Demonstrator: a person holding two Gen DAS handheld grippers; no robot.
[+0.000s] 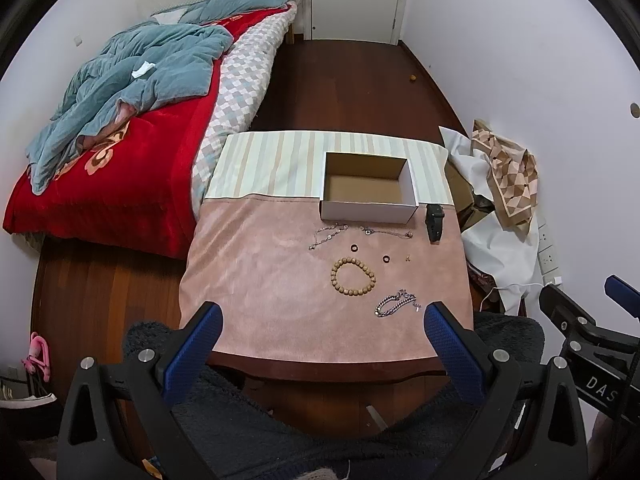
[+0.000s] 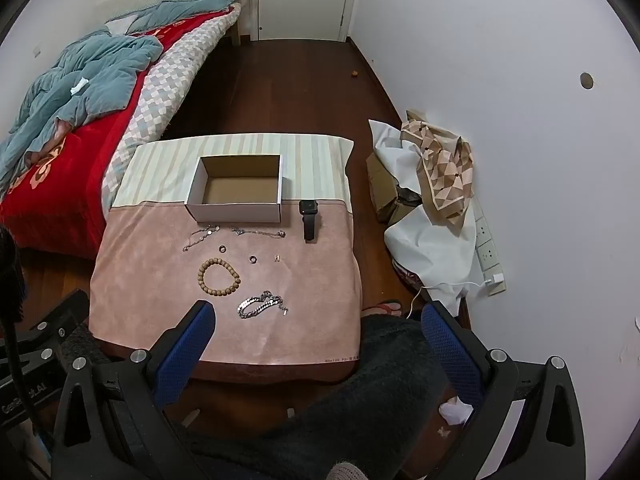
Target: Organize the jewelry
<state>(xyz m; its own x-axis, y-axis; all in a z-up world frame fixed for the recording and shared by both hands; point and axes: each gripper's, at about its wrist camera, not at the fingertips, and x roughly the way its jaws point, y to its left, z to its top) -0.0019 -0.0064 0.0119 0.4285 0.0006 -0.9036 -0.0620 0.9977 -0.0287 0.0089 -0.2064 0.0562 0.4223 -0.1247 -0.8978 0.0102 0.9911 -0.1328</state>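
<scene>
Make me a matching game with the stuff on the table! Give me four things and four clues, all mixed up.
Things:
1. cardboard box
2. bead bracelet
3. silver chain bracelet
4. black watch

Clues:
A. nearest the table's front edge
B. open and empty
C. just right of the box
D. round ring of brown wooden beads

Pairs: 1-B, 2-D, 3-A, 4-C

My tongs point(image 1: 324, 320) carry blue pads on black frames. The desk point(image 1: 320, 372) is dark brown wood under a pink cloth point(image 1: 260, 280) with a cream-and-green striped band point(image 1: 272, 164). The box point(image 1: 368, 210) is white outside, brown inside. The beads point(image 1: 353, 277) are tan; the chain point(image 1: 396, 304) is silver; the watch point(image 1: 435, 222) is black. The bed point(image 1: 120, 192) shows a red flowered blanket, a teal quilt point(image 1: 132, 84) and a checked mattress side.
</scene>
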